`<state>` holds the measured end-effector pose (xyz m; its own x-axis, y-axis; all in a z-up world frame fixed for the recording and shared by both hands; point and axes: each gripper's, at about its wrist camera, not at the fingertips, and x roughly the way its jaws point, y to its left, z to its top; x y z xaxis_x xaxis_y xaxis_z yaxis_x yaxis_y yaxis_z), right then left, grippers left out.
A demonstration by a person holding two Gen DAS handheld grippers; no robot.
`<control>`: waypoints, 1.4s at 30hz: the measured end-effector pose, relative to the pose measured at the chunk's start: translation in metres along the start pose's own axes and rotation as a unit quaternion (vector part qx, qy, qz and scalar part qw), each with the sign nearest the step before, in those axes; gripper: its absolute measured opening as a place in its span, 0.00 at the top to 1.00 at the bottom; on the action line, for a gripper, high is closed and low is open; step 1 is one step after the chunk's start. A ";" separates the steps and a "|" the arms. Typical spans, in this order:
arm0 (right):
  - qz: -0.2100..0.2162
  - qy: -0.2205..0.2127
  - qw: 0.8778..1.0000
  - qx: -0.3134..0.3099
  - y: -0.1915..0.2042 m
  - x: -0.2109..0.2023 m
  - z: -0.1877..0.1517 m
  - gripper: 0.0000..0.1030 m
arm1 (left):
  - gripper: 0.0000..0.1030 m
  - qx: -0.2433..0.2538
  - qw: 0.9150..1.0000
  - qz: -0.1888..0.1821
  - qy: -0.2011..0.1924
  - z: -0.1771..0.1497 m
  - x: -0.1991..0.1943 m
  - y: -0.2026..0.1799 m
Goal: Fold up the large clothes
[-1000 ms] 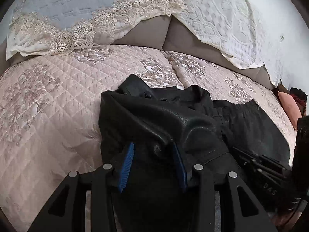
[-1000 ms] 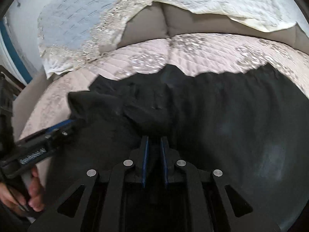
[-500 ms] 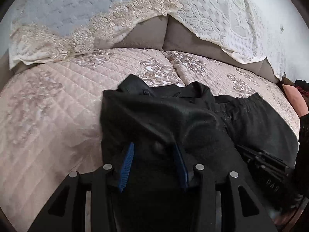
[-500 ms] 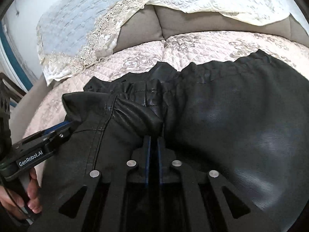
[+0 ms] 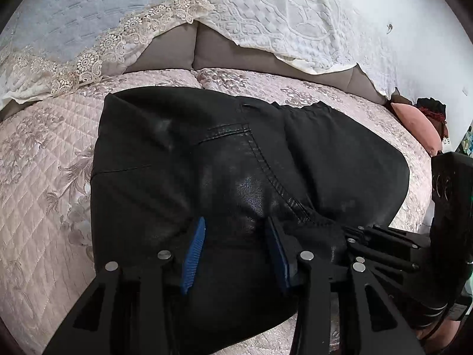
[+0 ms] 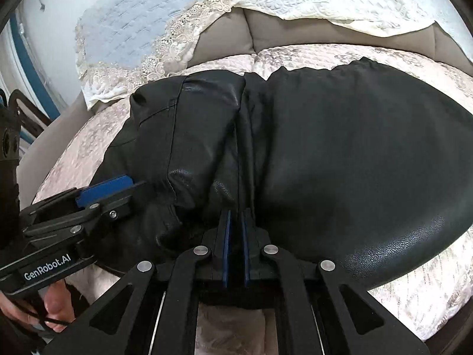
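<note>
To do this fold well, both hands should carry the near edge of the black leather garment (image 5: 207,159) together, at the same height, and lay it flat so the edges meet without a bulge. The left gripper (image 5: 233,248) has its jaws half spread, and a thick bunch of leather fills the space between the blue pads (image 5: 193,251); they seem to grip it. The right gripper (image 6: 235,236) has its jaws pressed almost together, pinching a thin fold of the same garment. The garment lies on the quilted pink bedcover (image 5: 38,183), near the lace pillows (image 5: 88,29). It is glossy, with a grain texture, visible seams and a gathered edge at the far side. The leather looks stiff, so I think creases will need smoothing.
</note>
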<state>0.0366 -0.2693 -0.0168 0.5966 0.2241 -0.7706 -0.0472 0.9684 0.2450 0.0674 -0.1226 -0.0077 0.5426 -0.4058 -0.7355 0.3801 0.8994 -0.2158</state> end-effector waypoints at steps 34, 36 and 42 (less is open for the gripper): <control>-0.016 -0.071 0.967 0.243 -0.145 -0.111 -0.010 0.42 | 0.58 0.006 0.999 0.028 0.016 0.038 -0.009 -0.020; -0.017 -0.072 0.963 0.261 -0.154 -0.112 -0.014 0.41 | 0.58 0.005 0.999 0.033 0.004 0.050 -0.010 -0.017; -0.003 -0.062 0.945 0.321 -0.186 -0.097 -0.024 0.37 | 0.58 -0.005 0.999 0.037 0.012 0.077 0.024 -0.009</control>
<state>-0.0312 -0.4686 -0.0017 0.6861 0.1657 -0.7084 0.4287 0.6947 0.5776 0.1345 -0.1531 0.0262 0.5504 -0.3334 -0.7655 0.3315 0.9287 -0.1661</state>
